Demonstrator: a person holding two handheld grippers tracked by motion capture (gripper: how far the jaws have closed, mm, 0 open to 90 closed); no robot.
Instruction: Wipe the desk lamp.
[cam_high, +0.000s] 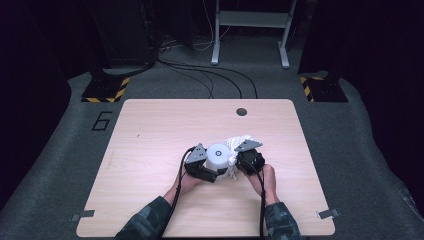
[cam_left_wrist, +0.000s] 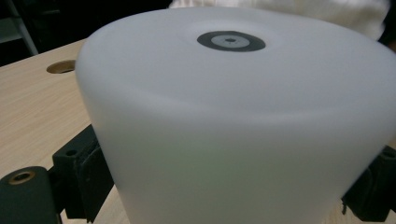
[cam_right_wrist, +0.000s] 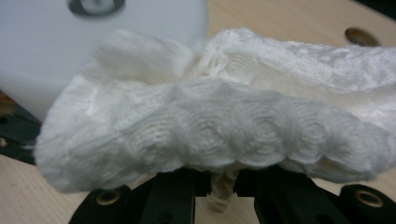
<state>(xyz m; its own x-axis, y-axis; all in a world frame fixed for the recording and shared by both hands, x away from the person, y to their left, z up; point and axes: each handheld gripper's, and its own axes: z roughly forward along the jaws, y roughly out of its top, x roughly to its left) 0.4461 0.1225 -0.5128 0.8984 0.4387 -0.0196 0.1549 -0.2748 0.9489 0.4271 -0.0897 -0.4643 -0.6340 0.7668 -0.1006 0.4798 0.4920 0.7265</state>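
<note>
High view: left gripper (cam_high: 206, 165) jaws clamp the white cylinder (cam_high: 218, 156); right gripper (cam_high: 248, 159) jaws pinch the cloth (cam_high: 239, 142), which might slip free.

A white, matte cylinder (cam_high: 218, 157) stands upright just below the centre of the high view, a dark ring with a grey middle on its flat top. Bunched right against its right side is a white knitted cloth (cam_high: 239, 143), its wavy-textured folds spilling toward the upper right.
</note>
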